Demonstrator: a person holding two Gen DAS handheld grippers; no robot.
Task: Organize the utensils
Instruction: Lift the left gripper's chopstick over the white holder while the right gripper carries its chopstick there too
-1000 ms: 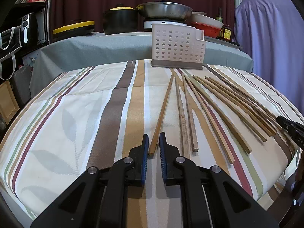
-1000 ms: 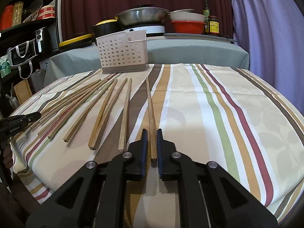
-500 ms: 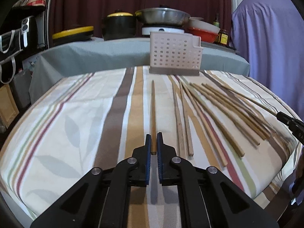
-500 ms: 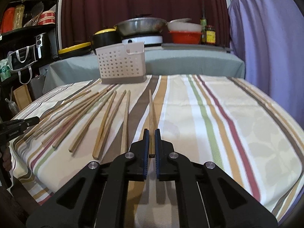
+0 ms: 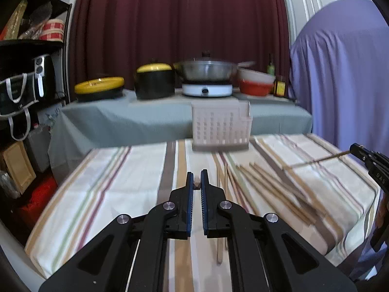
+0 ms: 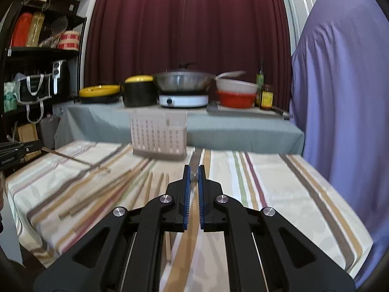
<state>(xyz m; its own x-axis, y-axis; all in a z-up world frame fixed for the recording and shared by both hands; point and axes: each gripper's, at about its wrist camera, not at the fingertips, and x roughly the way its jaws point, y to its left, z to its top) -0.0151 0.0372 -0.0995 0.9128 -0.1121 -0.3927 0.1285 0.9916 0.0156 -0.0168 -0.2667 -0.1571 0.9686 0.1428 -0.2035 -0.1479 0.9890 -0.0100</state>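
1. Gripping one chopstick each, both claws are hovering above the striped desk (image 5: pixel 116 194): the left claw (image 5: pixel 197 185) is pinching the near end of a chopstick, of which only the butt end (image 5: pixel 196 185) is showing between its blue pads in its own view.
2. Showing more clearly in the right wrist view, the left claw's chopstick (image 6: pixel 73 157) is slanting out over the desk.
3. Closing on a second chopstick (image 6: pixel 194 164), the right claw (image 6: pixel 193 180) is holding it end-on, so its long axis is pointing straight ahead toward the white perforated holder (image 6: pixel 159 135).
4. Lying ahead at the far edge of the desk, the holder is sitting nearly dead centre for the right claw, slightly right of centre for the left; the right looks nearer in line.
5. Resting loose on the cloth, the other wooden chopsticks (image 5: pixel 274 187) are fanning out roughly parallel, thin, tan and blurred.
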